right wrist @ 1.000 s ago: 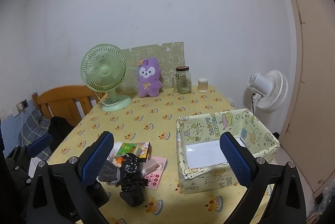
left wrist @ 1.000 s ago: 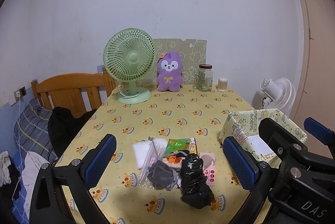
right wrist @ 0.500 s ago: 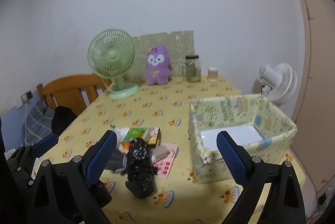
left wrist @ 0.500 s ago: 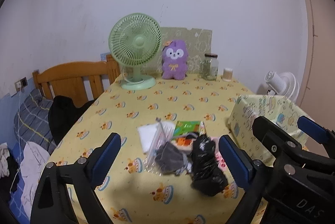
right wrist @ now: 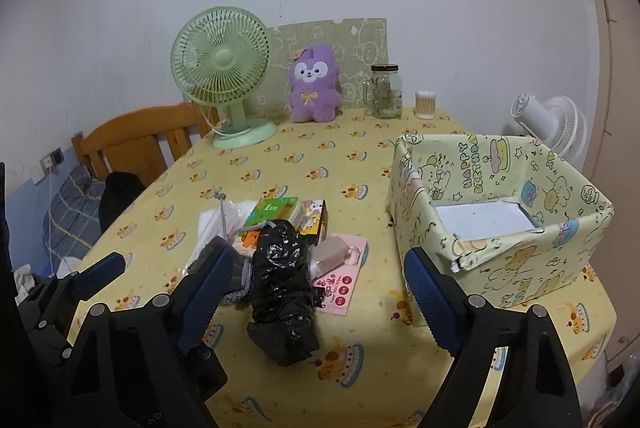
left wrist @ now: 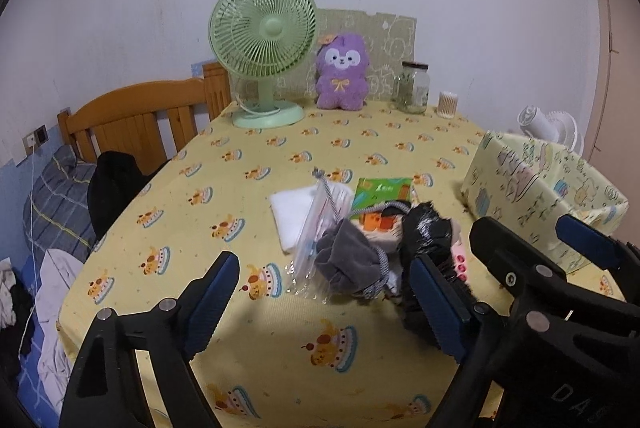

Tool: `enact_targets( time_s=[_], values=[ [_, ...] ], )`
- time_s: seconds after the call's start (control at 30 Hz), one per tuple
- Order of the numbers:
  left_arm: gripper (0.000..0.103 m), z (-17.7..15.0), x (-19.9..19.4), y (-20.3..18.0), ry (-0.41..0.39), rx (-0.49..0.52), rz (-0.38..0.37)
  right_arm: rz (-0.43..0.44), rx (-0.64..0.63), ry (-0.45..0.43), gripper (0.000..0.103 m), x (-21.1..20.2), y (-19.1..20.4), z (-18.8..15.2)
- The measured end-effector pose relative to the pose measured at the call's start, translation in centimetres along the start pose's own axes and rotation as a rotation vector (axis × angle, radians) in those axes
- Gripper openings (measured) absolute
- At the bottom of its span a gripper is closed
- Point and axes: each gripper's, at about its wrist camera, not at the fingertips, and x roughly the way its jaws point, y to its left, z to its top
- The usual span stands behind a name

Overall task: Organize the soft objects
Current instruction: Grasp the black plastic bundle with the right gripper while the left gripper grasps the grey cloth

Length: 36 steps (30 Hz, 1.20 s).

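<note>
- The left gripper [left wrist: 324,302] hangs above the near table edge with its jaws spread wide, holding nothing
- The right gripper [right wrist: 320,292] is likewise wide and empty
- A grey cloth pouch [left wrist: 348,260] lies just ahead of the left gripper, between its fingers
- A crumpled black bag [right wrist: 284,284] lies between the right gripper's fingers
- The patterned box [right wrist: 500,212] stands ahead of the right finger, apart from the pile
- The yellow tablecloth [right wrist: 352,164] lies beneath everything

Dim indoor light, soft near shadows, sharp focus, fisheye-bent dark corners.
</note>
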Motion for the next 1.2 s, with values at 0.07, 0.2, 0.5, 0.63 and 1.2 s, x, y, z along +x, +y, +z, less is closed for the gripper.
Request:
enact_targets(
  time_s=[0.07, 0.2, 0.5, 0.63, 1.2],
  values=[
    [0.087, -0.4, 0.5, 0.1, 0.016, 0.003, -0.001, 0.009, -0.004, 0.024, 0.087, 0.6, 0.3, -0.3],
    [0.086, -0.9, 1.3, 0.1, 0.034, 0.008, -0.014, 0.025, -0.013, 0.063, 0.082, 1.8, 0.6, -0.8],
    [0.085, -1.6, 3.1, 0.5, 0.081, 0.001, -0.025, 0.033, -0.031, 0.122, 0.075, 4.5, 1.5, -1.4],
    [0.084, -1.7, 3.6, 0.5, 0.090, 0.001, -0.025, 0.037, -0.022, 0.143, 0.069, 5.4, 1.7, -1.3],
    [0.079, -1.1, 2.7, -1.1, 0.040, 0.032, -0.002, 0.033, 0.004, 0.140, 0.043, 4.8, 0.4, -0.6]
  ],
)
